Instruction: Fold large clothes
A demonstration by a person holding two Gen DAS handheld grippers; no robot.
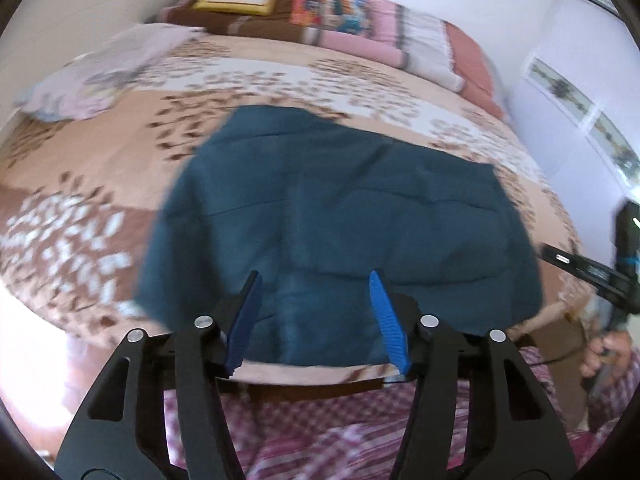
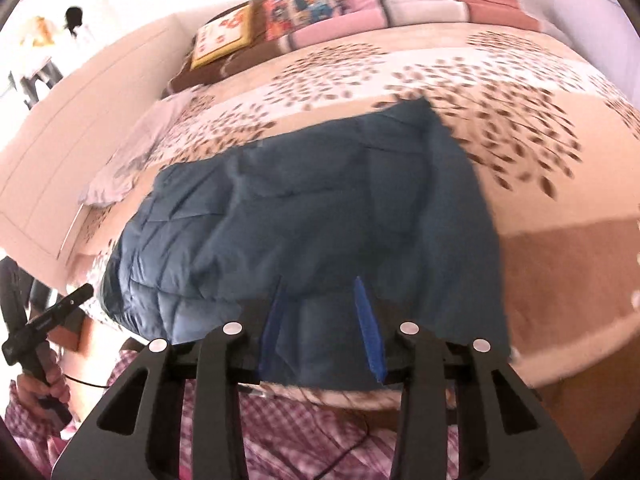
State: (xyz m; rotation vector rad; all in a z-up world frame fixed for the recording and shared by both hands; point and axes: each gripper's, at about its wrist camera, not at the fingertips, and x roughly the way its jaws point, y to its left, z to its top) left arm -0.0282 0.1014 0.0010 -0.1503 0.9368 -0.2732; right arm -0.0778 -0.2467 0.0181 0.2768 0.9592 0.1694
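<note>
A: Left wrist view: the teal quilted garment (image 1: pixel 336 216) lies folded flat at the bed's (image 1: pixel 100 184) near edge, and the left gripper (image 1: pixel 316 300) hangs over it, jaws spread, holding nothing.

B: Right wrist view: right gripper (image 2: pixel 320 312) also released above it; stitched creases (image 2: pixel 168 280) show only here.

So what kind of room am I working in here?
Most likely a bedroom in a home. The blue garment lies on a wide bed with a leaf-print cover, pillows and folded blankets are stacked at its far end, and a pale headboard-like panel runs along one side.
</note>
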